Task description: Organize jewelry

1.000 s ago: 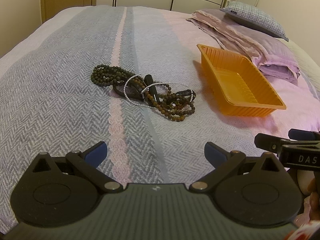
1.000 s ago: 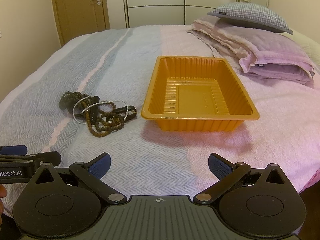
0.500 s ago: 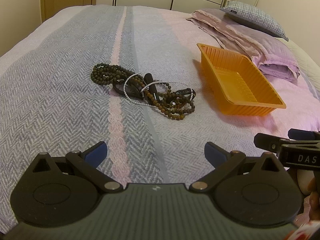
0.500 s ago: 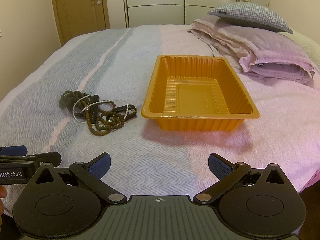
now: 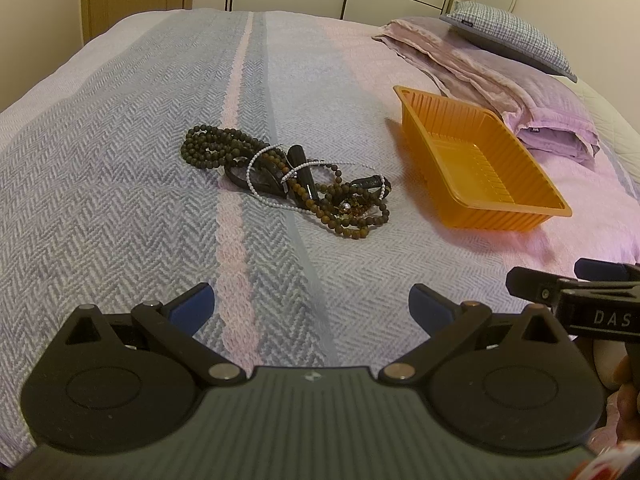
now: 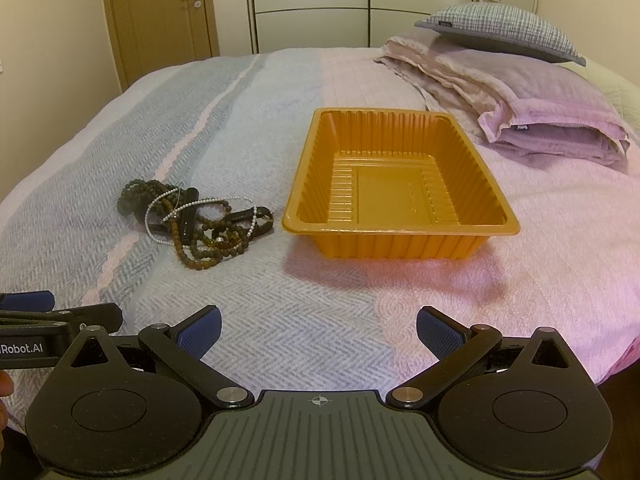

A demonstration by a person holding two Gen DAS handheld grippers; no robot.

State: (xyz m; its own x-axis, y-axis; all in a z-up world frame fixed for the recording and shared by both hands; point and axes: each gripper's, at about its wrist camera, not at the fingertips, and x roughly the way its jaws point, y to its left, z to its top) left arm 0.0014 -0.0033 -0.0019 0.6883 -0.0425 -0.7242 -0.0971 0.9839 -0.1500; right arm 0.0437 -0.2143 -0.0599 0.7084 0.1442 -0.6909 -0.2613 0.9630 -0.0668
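Observation:
A tangled pile of jewelry [image 5: 288, 184] lies on the bed: dark bead strands, brown bead strands, a thin white pearl string and black bands. It also shows in the right wrist view [image 6: 196, 220]. An empty orange plastic tray [image 5: 476, 168] stands to the right of the pile, apart from it, and it shows in the right wrist view [image 6: 400, 184] too. My left gripper [image 5: 312, 308] is open and empty, well short of the pile. My right gripper [image 6: 318, 330] is open and empty, short of the tray.
The bed has a grey herringbone and pink cover [image 5: 120, 184]. A folded lilac blanket [image 6: 532, 104] with a checked pillow [image 6: 500, 32] on it lies behind the tray at the right. A door [image 6: 160, 12] and wardrobe stand behind.
The left gripper has drawn back or tilted slightly, so the jewelry pile sits a little higher in its view. The right view is nearly unchanged. Both grippers stay open.

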